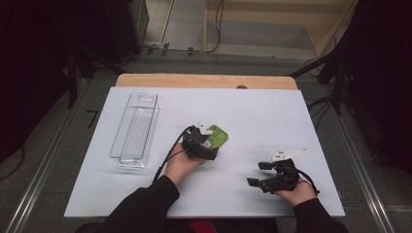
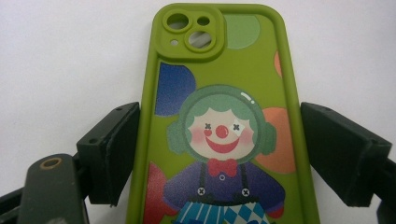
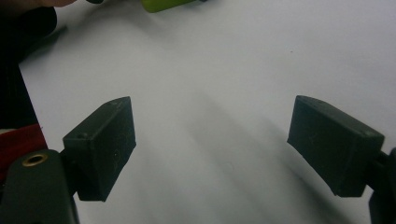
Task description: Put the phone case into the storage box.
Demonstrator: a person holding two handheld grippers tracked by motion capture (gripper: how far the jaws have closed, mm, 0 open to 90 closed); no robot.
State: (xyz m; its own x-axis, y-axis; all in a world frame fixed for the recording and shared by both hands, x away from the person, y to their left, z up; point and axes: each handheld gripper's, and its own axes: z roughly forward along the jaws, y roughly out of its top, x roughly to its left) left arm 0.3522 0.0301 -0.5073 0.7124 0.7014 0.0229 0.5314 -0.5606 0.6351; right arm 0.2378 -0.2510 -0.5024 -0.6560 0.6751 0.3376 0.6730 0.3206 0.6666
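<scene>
Phone case (image 2: 224, 126), green with a printed clown figure and coloured balloons, lies flat on the white board (image 1: 252, 111) near the middle of the table, its camera cut-out at the far end as the left gripper view shows it. Left gripper (image 1: 206, 141) sits over the near end of the phone case; in the left gripper view its two black jaws stand against the case's long edges, one on each side, pressing on it, so the case is clamped across its width. Right gripper (image 1: 260, 174) rests at the near right of the white board, well apart from the phone case, held in the person's right hand (image 1: 297, 191); the right gripper view shows its jaws spread wide with bare board between them. Clear plastic bin (image 1: 136, 127), long and narrow, stands on the left part of the white board, apart from both grippers.
</scene>
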